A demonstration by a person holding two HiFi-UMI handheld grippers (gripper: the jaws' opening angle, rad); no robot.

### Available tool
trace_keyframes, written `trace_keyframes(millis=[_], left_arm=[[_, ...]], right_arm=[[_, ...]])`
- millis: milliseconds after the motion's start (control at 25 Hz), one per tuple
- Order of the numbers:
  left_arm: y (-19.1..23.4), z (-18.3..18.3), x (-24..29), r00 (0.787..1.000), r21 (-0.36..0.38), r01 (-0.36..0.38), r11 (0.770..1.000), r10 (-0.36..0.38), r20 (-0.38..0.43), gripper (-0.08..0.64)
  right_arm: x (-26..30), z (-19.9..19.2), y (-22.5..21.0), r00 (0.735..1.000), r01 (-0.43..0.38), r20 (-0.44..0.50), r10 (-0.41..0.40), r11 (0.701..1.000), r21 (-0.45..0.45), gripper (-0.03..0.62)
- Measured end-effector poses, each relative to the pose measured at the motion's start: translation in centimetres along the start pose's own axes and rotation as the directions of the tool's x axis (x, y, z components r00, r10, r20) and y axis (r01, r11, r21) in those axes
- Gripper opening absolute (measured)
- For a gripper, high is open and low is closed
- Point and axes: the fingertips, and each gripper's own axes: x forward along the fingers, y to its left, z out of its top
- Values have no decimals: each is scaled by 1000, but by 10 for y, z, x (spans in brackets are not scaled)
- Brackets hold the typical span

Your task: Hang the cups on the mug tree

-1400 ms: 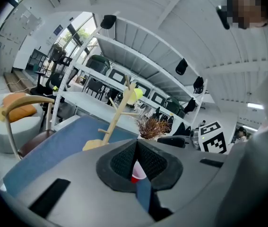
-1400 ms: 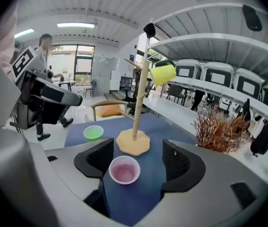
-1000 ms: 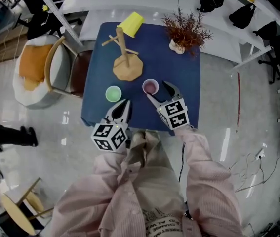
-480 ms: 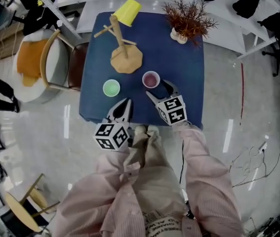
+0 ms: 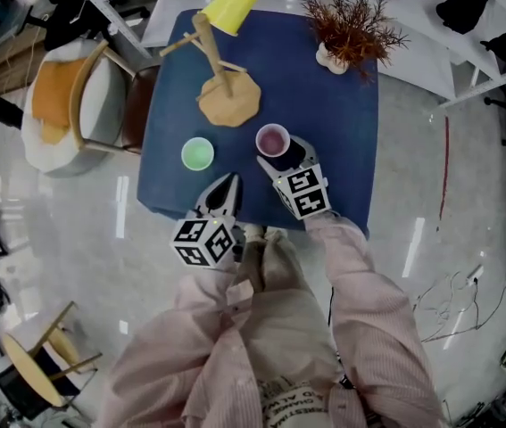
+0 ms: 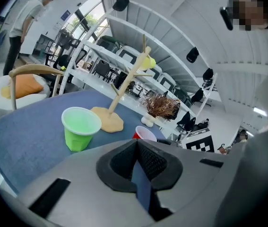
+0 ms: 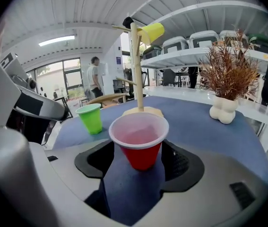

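A red cup [image 7: 141, 141] stands upright on the blue table [image 5: 333, 132], between the open jaws of my right gripper [image 7: 141, 157]; the fingers do not press on it. From the head view, the red cup [image 5: 273, 139] sits just ahead of the right gripper [image 5: 281, 154]. A green cup [image 5: 197, 153] stands to its left, also upright. Behind them is the wooden mug tree [image 5: 226, 96] with a yellow cup [image 5: 230, 7] hung on a top branch. My left gripper [image 5: 225, 184] is shut and empty at the table's near edge, short of the green cup [image 6: 79, 126].
A dried plant in a white vase [image 5: 351, 29] stands at the table's far right corner. A wooden chair with an orange cushion [image 5: 78, 105] is beside the table's left edge. A person [image 7: 94, 79] stands far behind the table.
My right gripper has moved forward, so the red cup now stands between its open jaws instead of just ahead of them. The left gripper has stayed shut at the near edge.
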Motion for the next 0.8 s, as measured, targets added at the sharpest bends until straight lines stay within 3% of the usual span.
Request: trace_keyframes(millis=[80, 800], left_arm=[[0, 0, 3, 1000, -4, -6, 1000, 6, 6, -2], [-23, 25, -17, 996, -17, -56, 998, 57, 68, -2]], right_arm=[[2, 2, -1, 1000, -2, 2, 2, 1000, -7, 281], [-26, 38, -11, 1000, -16, 9, 16, 1000, 6, 270]])
